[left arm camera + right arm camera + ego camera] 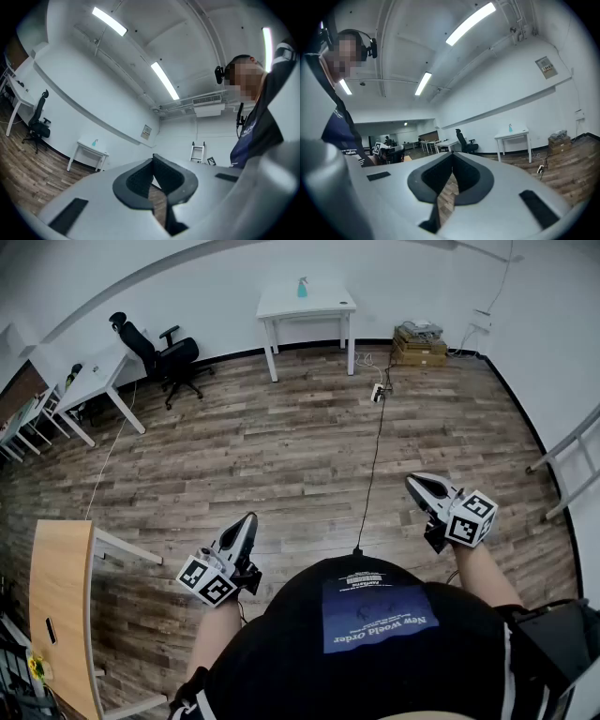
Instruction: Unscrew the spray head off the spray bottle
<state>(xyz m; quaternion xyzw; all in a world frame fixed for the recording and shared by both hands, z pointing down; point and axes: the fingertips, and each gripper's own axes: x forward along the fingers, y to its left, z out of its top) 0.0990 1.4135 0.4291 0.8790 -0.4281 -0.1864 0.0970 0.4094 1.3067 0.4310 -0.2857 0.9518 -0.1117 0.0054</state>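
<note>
Pressing together, left claw (249, 518) and right claw (413, 481) hover far from the upright spray bottle (302, 287).

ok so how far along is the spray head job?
Done: nothing visible. The spray bottle stands on the white table across the room, apparently with its head on.
In hand: nothing. The left gripper and right gripper are both shut and empty, over the wood floor.
Left: everything, meaning walk over, grip the bottle and unscrew the head.
</note>
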